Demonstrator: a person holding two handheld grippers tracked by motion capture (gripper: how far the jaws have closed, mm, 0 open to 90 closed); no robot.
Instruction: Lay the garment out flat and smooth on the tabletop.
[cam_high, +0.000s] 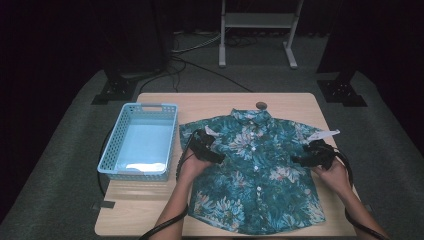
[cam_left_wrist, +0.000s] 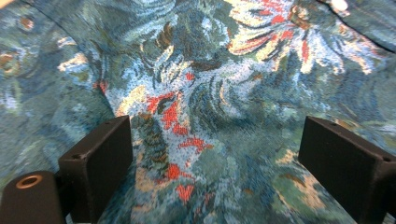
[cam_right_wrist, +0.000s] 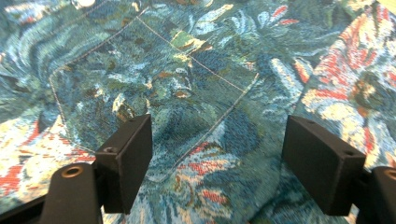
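The floral shirt (cam_high: 255, 170) lies flat on a wooden table (cam_high: 150, 200) over grey carpet (cam_high: 60, 165), both grippers' fingers spread open.

Shirt (cam_high: 255, 172): woven cloth, matt, grainy weave visible in both gripper views; floral print in teal, blue, cream, red; pale stitching outlines chest pocket (cam_right_wrist: 154, 93); small glossy white buttons (cam_high: 259, 188).
Table (cam_high: 150, 200): light wood-look top, smooth, satin sheen.
Basket (cam_high: 140, 141) near left edge: pale blue plastic, perforated walls, smooth floor, slight gloss.
Left gripper (cam_left_wrist: 215, 158), right gripper (cam_right_wrist: 217, 163): black plastic jaws, matt.
Floor (cam_high: 55, 190): grey carpet, rough.
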